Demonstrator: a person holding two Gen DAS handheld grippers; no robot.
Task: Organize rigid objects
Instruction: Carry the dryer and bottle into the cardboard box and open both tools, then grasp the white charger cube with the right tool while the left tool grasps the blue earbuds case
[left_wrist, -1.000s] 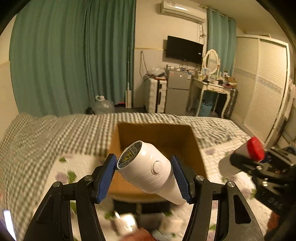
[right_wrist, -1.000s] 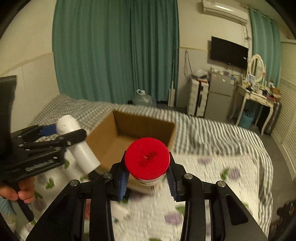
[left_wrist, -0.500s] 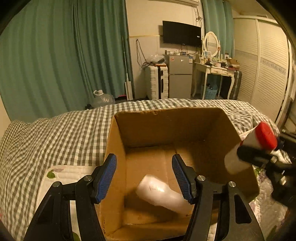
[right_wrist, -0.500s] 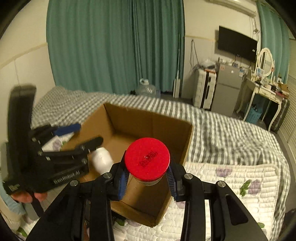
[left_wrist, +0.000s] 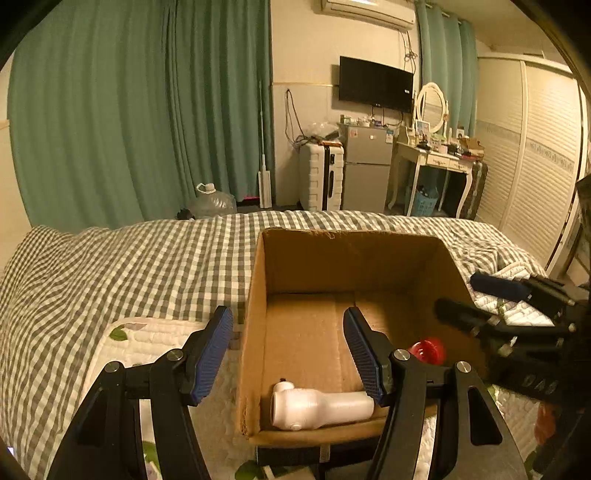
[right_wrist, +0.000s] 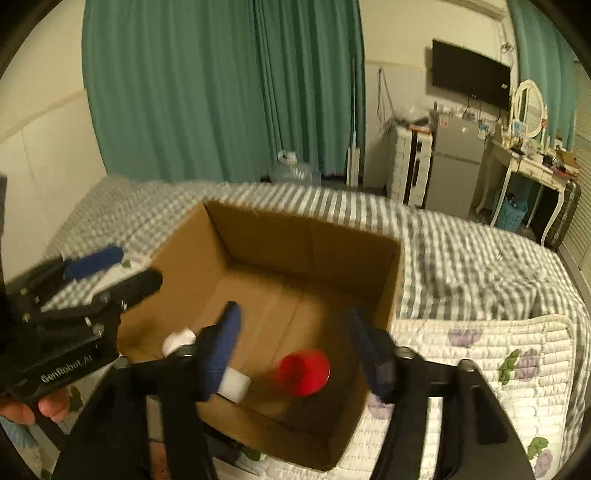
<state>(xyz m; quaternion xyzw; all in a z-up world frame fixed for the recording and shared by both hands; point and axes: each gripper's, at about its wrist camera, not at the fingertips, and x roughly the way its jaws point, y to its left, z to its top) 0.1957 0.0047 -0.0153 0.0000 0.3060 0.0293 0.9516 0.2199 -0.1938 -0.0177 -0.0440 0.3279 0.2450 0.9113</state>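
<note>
An open cardboard box (left_wrist: 258, 295) (right_wrist: 388, 295) sits on the bed. A white hair-dryer-shaped object (left_wrist: 317, 406) (right_wrist: 232, 382) lies on its side on the box floor near the front wall. A red-capped bottle (left_wrist: 426, 350) (right_wrist: 303, 373) is inside the box, blurred. My left gripper (left_wrist: 288, 354) is open and empty above the box's front left corner; it also shows at the left of the right wrist view (right_wrist: 110, 269). My right gripper (right_wrist: 295, 354) is open and empty above the box; it shows at the right of the left wrist view (left_wrist: 476, 295).
The bed has a grey checked cover (left_wrist: 129, 266) and a white quilted floral pad (right_wrist: 480, 350). Beyond the bed stand green curtains, a water jug (left_wrist: 214, 201), a white suitcase (left_wrist: 319, 177), a small fridge and a dressing table (left_wrist: 436, 158). A wardrobe is at the right.
The left gripper let the white object go into the box, where it now lies still. The right gripper opened and the red-capped bottle dropped into the box.
</note>
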